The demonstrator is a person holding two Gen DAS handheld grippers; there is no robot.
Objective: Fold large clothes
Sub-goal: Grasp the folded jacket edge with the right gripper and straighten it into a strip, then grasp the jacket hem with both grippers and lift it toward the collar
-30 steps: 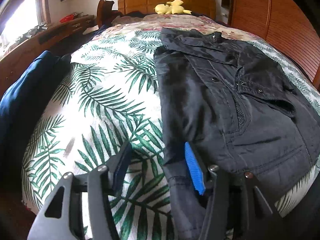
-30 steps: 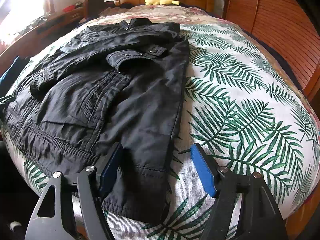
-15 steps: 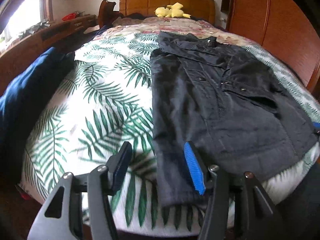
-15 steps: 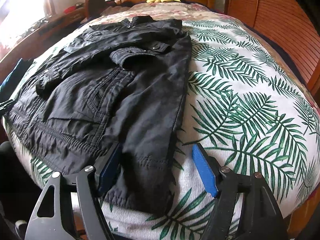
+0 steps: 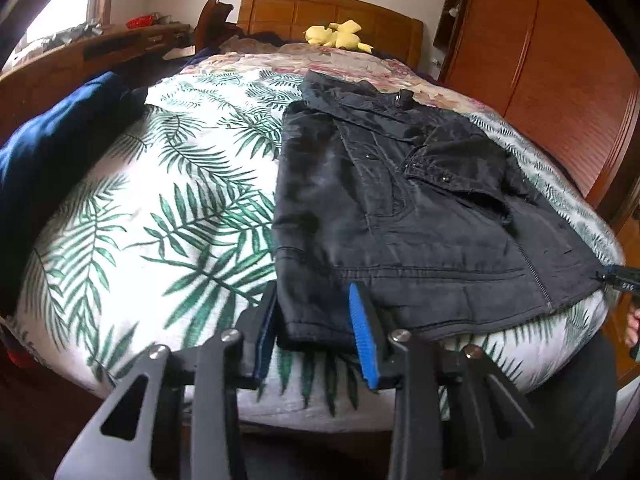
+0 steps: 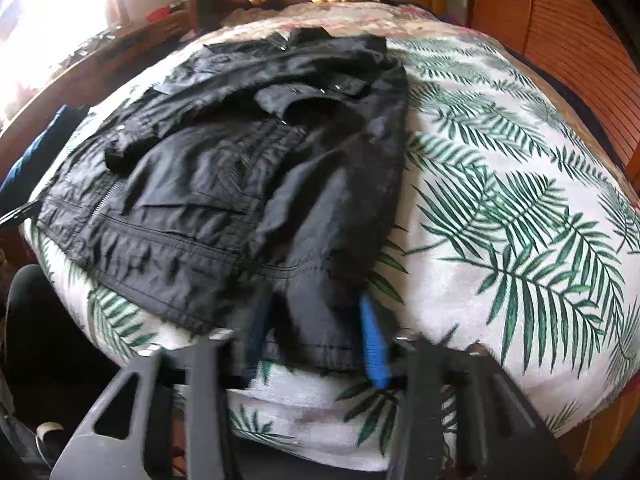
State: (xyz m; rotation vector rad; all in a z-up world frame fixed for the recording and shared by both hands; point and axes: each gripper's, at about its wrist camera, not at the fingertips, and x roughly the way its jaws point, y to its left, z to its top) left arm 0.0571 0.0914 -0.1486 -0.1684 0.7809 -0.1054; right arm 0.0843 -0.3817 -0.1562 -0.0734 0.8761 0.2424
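Now at the foot of a bed under a white bedspread printed with green palm fronds (image 5: pixel 168 216). Black zip-front jacket of thin wrinkled cloth (image 5: pixel 400 208) spread flat on that bedspread, collar toward the wooden headboard (image 5: pixel 332 12), hem at the near edge of the mattress. Left gripper (image 5: pixel 316 336) with blue-padded black fingers straddling the hem's left corner, jaws closing, cloth between the pads and touching them on both sides. Right gripper (image 6: pixel 316 336) at the hem's opposite corner, jaws likewise closing, a bunched fold of the jacket between the blue pads; blurred there, yet the cloth fills the gap and looks pinched. Jacket's near sleeve folded across the chest, cuff lying on the front panel. Yellow plush toy (image 5: pixel 338 34) up by the headboard, well apart from the jacket. Dark blue folded cloth (image 5: pixel 52 140) at the bed's left side, apart from the jacket. Reddish wooden wardrobe (image 5: pixel 540 64) along the right of the bed. Bright window (image 6: pixel 36 12) at the far left.
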